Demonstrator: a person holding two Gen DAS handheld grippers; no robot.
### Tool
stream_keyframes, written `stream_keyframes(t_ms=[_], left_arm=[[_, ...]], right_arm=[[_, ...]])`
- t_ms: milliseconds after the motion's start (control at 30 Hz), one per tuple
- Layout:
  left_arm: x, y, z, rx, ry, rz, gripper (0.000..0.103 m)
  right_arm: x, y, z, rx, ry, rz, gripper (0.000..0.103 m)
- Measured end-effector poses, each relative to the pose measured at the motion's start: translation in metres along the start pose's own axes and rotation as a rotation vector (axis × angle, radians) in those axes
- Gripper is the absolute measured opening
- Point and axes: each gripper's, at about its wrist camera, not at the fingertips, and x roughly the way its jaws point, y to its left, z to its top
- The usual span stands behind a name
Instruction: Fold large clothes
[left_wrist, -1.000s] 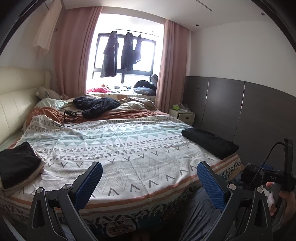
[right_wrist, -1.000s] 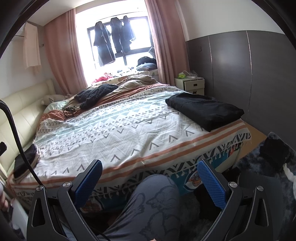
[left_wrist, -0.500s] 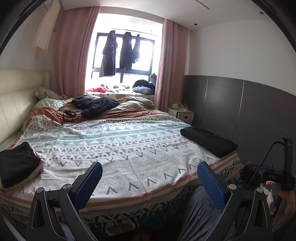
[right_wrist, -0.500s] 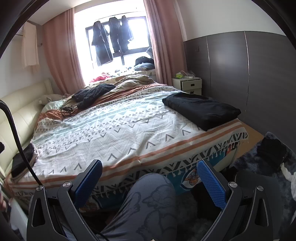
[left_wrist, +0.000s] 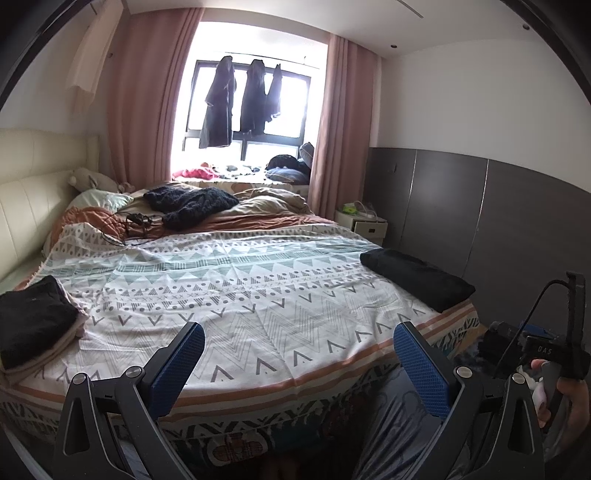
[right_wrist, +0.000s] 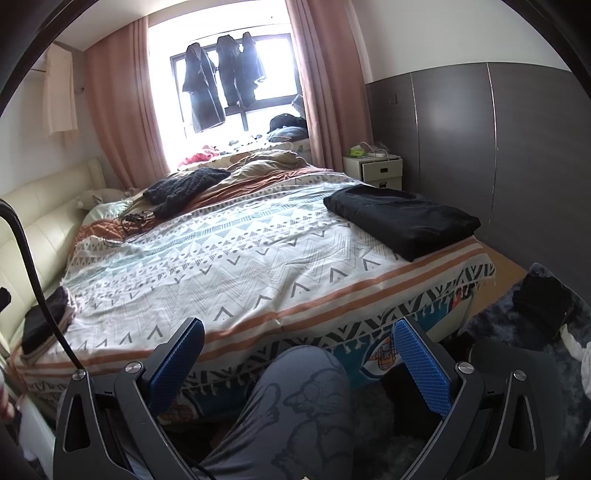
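A folded black garment (left_wrist: 417, 277) (right_wrist: 400, 219) lies at the right edge of the patterned bedspread (left_wrist: 236, 295) (right_wrist: 236, 258). A small stack of folded clothes with a black piece on top (left_wrist: 31, 325) (right_wrist: 44, 321) sits at the left edge. A crumpled dark knit garment (left_wrist: 190, 203) (right_wrist: 184, 186) lies unfolded near the head of the bed. My left gripper (left_wrist: 299, 354) hangs open over the near edge of the bed, empty. My right gripper (right_wrist: 299, 354) is open too, lower, in front of the bed side and above the person's knee (right_wrist: 295, 402).
Cables (left_wrist: 133, 225) trail across the bed near the pillows. A white nightstand (right_wrist: 373, 170) stands by the grey wall panels. Dark clothes (left_wrist: 236, 103) hang in the window. More dark items and a rug (right_wrist: 543, 306) lie on the floor at right. A hand holds the other gripper (left_wrist: 554, 369).
Both cameras have drawn back and tilted slightly, so the bed sits a little lower and farther in view. Neither gripper's jaws changed; nothing on the bed moved.
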Motion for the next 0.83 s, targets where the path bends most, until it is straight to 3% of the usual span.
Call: stream_keyframes(t_ms=[833], left_arm=[[-0.012, 0.007, -0.005, -0.033, -0.015, 0.004, 0.102]], right_arm=[[-0.009, 0.012, -0.001, -0.043, -0.027, -0.027, 0.103]])
